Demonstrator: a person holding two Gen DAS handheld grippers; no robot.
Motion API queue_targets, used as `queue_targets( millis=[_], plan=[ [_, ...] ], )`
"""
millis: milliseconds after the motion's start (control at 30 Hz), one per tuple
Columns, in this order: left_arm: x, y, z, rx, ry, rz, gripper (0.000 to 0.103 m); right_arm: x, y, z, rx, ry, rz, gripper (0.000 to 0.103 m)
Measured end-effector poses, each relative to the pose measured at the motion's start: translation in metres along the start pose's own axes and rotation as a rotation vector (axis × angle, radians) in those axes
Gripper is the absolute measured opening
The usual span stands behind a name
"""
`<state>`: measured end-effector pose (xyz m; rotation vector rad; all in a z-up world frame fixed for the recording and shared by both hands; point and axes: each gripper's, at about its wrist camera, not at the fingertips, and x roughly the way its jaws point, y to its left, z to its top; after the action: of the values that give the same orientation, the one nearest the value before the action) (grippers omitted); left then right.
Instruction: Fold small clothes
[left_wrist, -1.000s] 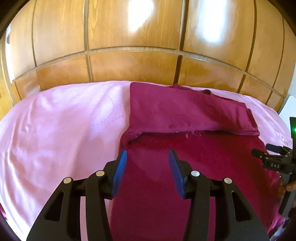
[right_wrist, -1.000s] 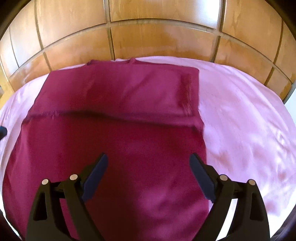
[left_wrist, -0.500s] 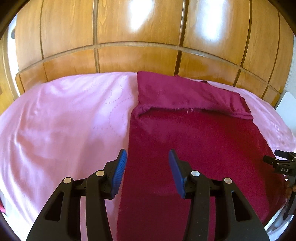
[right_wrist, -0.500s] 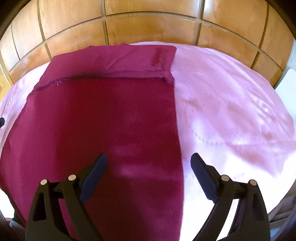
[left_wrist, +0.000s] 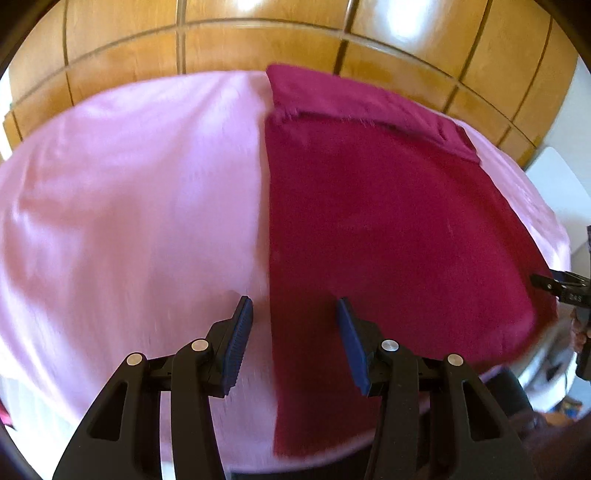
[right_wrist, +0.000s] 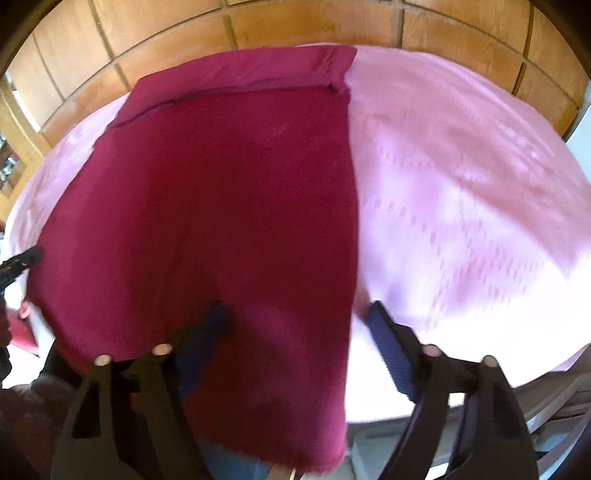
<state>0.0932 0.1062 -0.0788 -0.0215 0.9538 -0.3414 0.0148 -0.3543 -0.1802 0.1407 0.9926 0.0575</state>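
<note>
A dark red garment (left_wrist: 388, 221) lies flat on the pink bedsheet (left_wrist: 129, 203), with its far end folded back into a band (left_wrist: 351, 96). Its near hem hangs over the bed's front edge (right_wrist: 295, 454). My left gripper (left_wrist: 293, 306) hovers open over the garment's left edge near the front; cloth shows below the gap and the pads are clear of it. My right gripper (right_wrist: 295, 310) is above the garment (right_wrist: 221, 203) at its right edge. Its jaws are closing, with cloth below the gap and the pads not pressing it. Each gripper shows at the other view's border: right (left_wrist: 561, 288), left (right_wrist: 18, 262).
A panelled wooden wall (left_wrist: 258, 40) rises behind the bed. Pink sheet (right_wrist: 461, 184) stretches to either side of the garment. A white object (left_wrist: 554, 177) stands beyond the bed's right side. The bed's front edge drops away just below both grippers.
Both grippers have drawn back toward the bed's front edge, so the folded band looks farther away. The right jaws have narrowed. The left jaws keep the same gap.
</note>
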Motion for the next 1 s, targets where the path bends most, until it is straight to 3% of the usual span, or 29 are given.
queue_targets(
  millis=[100,133,200,233,267,500,633,900,1000],
  plan=[
    [-0.004,-0.005,-0.013,0.023,0.023,-0.04,0.047,-0.003,0.008,-0.01,-0.01,0.016,0.037,0.042],
    [-0.004,-0.008,-0.017,0.029,0.029,-0.057,0.04,-0.003,0.01,-0.011,-0.019,0.018,0.043,0.038],
    [-0.002,-0.014,-0.022,0.057,0.034,-0.046,0.027,-0.004,0.011,-0.008,-0.019,0.019,0.056,0.019],
    [-0.002,-0.016,-0.023,0.077,0.033,-0.038,0.016,-0.005,0.01,-0.004,-0.015,0.017,0.068,0.014],
    [-0.002,-0.016,-0.022,0.08,0.034,-0.05,0.012,-0.008,0.011,0.0,-0.012,0.011,0.078,0.012],
    [-0.029,-0.003,0.015,-0.027,-0.059,-0.26,0.011,-0.03,0.004,0.049,0.065,-0.11,0.238,0.01],
    [-0.026,0.001,0.054,-0.082,-0.124,-0.33,0.011,-0.02,-0.002,0.086,0.099,-0.151,0.256,0.01],
    [0.023,0.007,0.128,-0.137,-0.142,-0.278,0.011,0.031,-0.027,0.153,0.19,-0.136,0.188,0.008],
    [0.046,0.011,0.152,-0.179,-0.124,-0.248,0.011,0.047,-0.033,0.171,0.237,-0.129,0.206,0.012]
  ],
)
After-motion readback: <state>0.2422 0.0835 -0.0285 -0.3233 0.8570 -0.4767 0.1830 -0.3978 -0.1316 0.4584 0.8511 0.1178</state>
